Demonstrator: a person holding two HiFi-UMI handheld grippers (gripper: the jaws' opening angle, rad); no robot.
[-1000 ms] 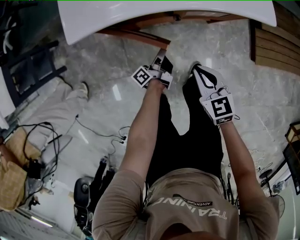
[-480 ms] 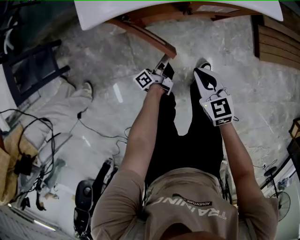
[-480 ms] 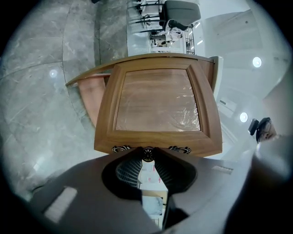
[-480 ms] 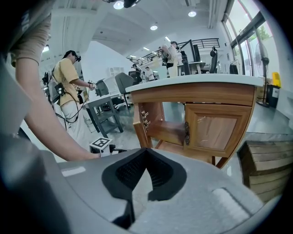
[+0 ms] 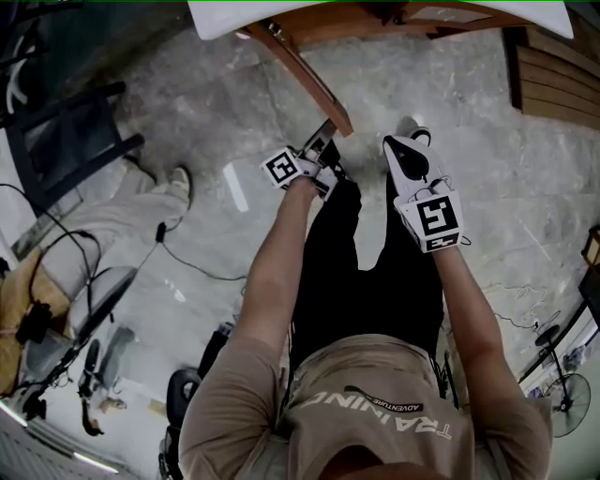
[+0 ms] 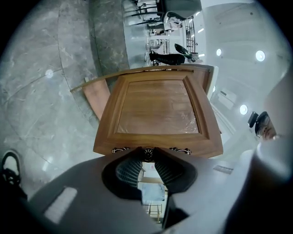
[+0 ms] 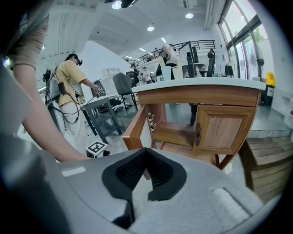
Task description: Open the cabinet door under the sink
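The wooden cabinet door (image 5: 309, 80) under the white sink counter (image 5: 375, 14) stands swung out, edge-on in the head view. My left gripper (image 5: 323, 141) is at the door's free end, held level. In the left gripper view the door panel (image 6: 158, 107) fills the middle, and my left gripper (image 6: 147, 157) is shut on its small round knob (image 6: 147, 153). My right gripper (image 5: 398, 148) hangs to the right of the door, touching nothing. In the right gripper view my right gripper (image 7: 145, 157) has its tips together with nothing held, facing the open door (image 7: 137, 128) and the closed right door (image 7: 224, 130).
A dark chair (image 5: 66, 141) and another person's legs (image 5: 122, 216) are on the floor to the left, with cables around them. Wooden slats (image 5: 553, 75) lie at the right. A fan (image 5: 562, 403) stands at the lower right. My own legs (image 5: 375, 253) are below the grippers.
The door has swung further out from the cabinet, its free end drawn along by my left gripper. Both grippers have moved back from the cabinet; the counter has slid rightward in the head view.
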